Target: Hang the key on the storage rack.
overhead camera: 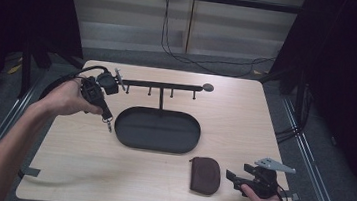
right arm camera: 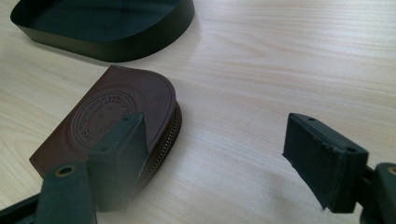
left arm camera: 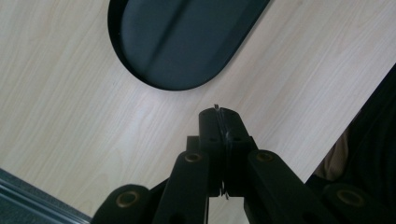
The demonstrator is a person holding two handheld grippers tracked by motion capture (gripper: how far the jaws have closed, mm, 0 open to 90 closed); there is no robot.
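Observation:
My left gripper (overhead camera: 107,117) hovers above the table just left of the black oval tray (overhead camera: 175,134), with its jaws pointing down. In the left gripper view the left gripper (left arm camera: 219,114) is shut on a thin metal piece (left arm camera: 216,107) whose edge pokes out at the tips; it looks like a key or ring. Near the front right corner my right gripper (overhead camera: 239,173) rests low and stands open with nothing between its jaws. A brown leather pouch (overhead camera: 205,175) lies flat just to its left. The right gripper view has the pouch (right arm camera: 116,107) partly behind the left finger (right arm camera: 119,158).
A black rack (overhead camera: 163,85) with several small hooks rises on a post from the tray. A black cable (overhead camera: 76,74) trails from the left gripper. The tray (right arm camera: 140,44) lies beyond the pouch. Bare wood lies between the tray and the right edge.

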